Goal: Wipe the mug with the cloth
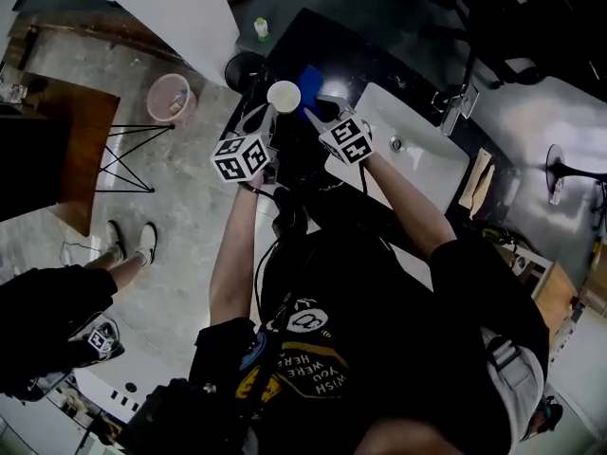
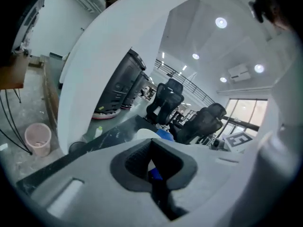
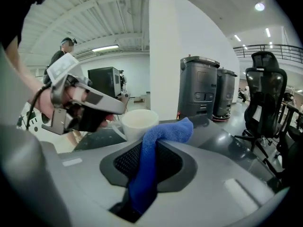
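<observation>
- Your left gripper [image 2: 152, 167] has its jaws closed on the handle of the white mug [image 3: 138, 122], holding it above the dark counter [image 1: 356, 60].
- Your right gripper [image 3: 147, 150] is clamped on the blue cloth [image 3: 168, 132], which sits just beside the mug's rim.

Behind the grey jaws of the left gripper [image 2: 152, 144], the white ceramic mug [image 2: 144, 133] shows only a sliver of rim — body and handle hidden — while the lower end of the blue fluffy cloth [image 3: 158, 138] sinks out of sight in the dark slot of the right gripper [image 3: 152, 143].
</observation>
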A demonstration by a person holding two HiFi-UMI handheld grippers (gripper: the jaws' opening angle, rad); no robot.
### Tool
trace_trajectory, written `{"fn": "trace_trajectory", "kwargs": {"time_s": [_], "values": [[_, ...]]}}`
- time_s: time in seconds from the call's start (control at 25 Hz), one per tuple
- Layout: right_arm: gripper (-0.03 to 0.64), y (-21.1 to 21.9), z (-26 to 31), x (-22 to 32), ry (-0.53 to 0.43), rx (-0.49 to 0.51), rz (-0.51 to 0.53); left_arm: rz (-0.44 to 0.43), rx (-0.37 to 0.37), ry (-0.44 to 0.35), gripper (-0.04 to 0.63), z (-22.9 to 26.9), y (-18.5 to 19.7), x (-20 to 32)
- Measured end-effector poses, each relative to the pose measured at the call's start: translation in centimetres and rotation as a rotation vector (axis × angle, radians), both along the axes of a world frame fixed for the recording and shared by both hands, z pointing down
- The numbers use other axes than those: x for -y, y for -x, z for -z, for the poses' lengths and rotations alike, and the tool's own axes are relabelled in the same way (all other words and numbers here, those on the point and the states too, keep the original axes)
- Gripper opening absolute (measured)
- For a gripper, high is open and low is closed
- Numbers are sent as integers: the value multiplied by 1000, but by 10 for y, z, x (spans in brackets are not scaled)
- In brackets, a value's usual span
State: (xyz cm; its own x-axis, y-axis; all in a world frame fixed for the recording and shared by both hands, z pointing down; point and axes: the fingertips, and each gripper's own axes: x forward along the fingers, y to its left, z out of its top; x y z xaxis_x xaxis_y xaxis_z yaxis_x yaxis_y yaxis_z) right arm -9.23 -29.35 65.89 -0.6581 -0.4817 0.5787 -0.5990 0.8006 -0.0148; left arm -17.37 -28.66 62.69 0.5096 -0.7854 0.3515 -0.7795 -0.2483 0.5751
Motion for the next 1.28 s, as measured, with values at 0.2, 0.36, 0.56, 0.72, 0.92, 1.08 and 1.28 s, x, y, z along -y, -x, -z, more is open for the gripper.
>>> {"fn": "trace_trajectory", "kwargs": {"time_s": [0.2,0.36,0.56,0.72,0.92,1.08,1.28], "values": [[81,3,15,-36,32,36,84,13,-75,-4,3,2,-8,2],[81,-24,21,0,-56,23,-39,17,-50,0,3,0,-9,3],[81,-14,-7,9,-70,-141,48,38,-96,0,3,2,-11,2],[81,7,11,-39,-15,-62,135,46,-112,-4,3,3,-15,-1],[81,-1,26,-45,-38,-38,111,50,-127,-4,3,3,-18,-3],[81,-26,28,6,-95,-55,-33,50,-125,4,3,1,-16,-4],[81,-5,4,-17,-10,-81,61,62,-151,8,3,0,-18,-6]]}}
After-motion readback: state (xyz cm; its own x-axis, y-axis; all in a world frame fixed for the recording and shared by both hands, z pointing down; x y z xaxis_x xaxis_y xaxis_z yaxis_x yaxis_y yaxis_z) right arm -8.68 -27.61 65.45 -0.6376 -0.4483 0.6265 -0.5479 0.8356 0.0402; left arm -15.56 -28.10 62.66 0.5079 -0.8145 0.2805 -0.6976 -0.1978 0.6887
